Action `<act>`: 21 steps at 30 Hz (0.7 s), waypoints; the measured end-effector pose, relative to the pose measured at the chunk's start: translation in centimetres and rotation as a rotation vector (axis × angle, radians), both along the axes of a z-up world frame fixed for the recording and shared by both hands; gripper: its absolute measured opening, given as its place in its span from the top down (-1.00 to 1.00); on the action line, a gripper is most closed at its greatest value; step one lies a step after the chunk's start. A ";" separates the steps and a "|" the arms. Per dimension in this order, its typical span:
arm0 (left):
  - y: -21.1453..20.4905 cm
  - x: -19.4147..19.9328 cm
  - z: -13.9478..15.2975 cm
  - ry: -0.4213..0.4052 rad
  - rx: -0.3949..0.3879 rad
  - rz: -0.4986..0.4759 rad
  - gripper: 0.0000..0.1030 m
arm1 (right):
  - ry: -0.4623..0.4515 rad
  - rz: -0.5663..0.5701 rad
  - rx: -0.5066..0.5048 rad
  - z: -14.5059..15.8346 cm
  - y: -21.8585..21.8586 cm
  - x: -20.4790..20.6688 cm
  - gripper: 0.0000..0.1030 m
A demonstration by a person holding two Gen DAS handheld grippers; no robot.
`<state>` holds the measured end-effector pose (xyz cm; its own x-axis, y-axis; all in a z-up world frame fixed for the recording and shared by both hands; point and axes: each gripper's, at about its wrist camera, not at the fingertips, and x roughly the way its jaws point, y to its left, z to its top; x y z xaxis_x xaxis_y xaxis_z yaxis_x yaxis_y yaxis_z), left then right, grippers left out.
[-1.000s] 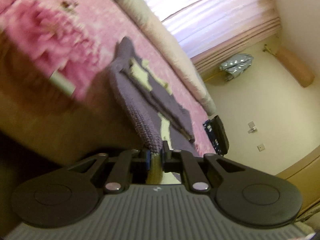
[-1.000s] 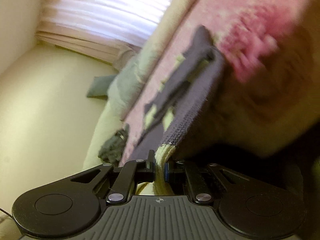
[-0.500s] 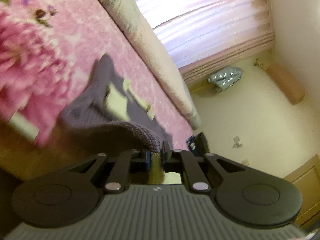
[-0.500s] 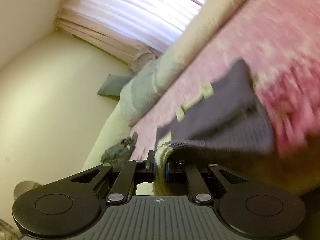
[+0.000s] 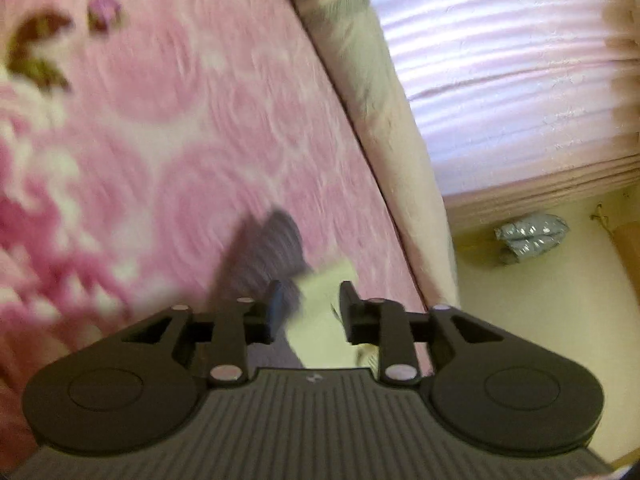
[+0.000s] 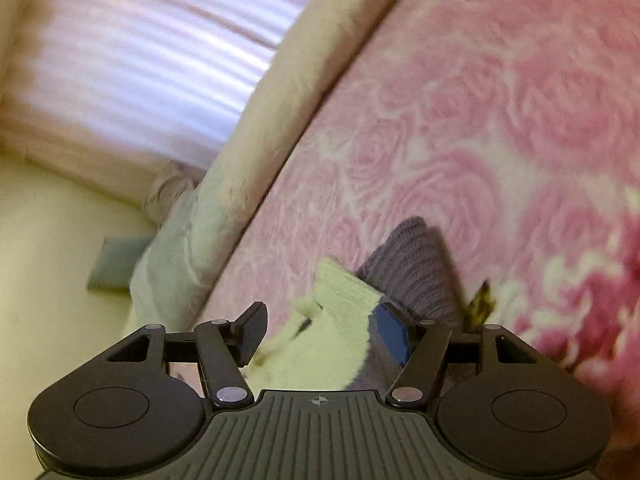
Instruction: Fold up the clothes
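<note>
A grey-purple knitted garment with pale yellow panels lies on the pink floral bedspread [image 5: 192, 128]. In the left wrist view the garment [image 5: 276, 256] shows just past my left gripper [image 5: 308, 304], which is open, its jaws apart over the yellow panel. In the right wrist view the garment [image 6: 416, 272] lies under my right gripper [image 6: 324, 328], also open, with the yellow cuff between its spread fingers but not clamped. Most of the garment is hidden behind the gripper bodies.
A cream and grey-green padded bed edge [image 5: 384, 120] runs along the far side, also seen as the bed edge [image 6: 256, 128]. Pinkish pleated curtains [image 5: 512, 80] hang behind. A silver bag [image 5: 532, 232] and a grey cushion [image 6: 116, 260] sit by the yellow wall.
Both grippers carried the garment's edge forward over the bedspread, then opened and let it go. The garment now lies folded down beneath them.
</note>
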<state>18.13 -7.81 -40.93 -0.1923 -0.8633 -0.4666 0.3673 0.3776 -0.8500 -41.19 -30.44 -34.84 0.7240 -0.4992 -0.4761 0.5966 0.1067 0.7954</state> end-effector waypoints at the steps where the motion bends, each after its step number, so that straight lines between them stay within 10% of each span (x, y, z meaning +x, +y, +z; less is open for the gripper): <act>1: 0.2 0.3 0.2 -0.039 0.004 -0.002 0.52 | 0.040 0.020 -0.030 0.2 0.1 0.0 -0.25; 8: -1.6 -2.6 3.4 -0.458 0.029 -0.264 0.37 | 0.289 0.201 -0.222 0.7 0.2 2.4 -0.24; 19: -7.2 -7.8 2.1 -0.877 0.136 -0.496 0.33 | 0.640 0.427 -0.432 -1.6 -0.3 9.1 -0.24; 20: -7.6 -8.3 1.8 -0.905 0.140 -0.521 0.53 | 0.675 0.446 -0.448 -1.9 -0.2 9.6 -0.14; 21: -7.7 -8.6 1.7 -0.930 0.138 -0.537 0.70 | 0.704 0.464 -0.462 -2.2 -0.2 10.1 0.37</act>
<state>9.49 -15.56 -39.27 -0.0504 -0.7005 -0.7119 0.9922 0.0461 -0.1157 -31.07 -30.61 -37.03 0.5195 -0.4818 -0.7056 0.7408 0.6655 0.0910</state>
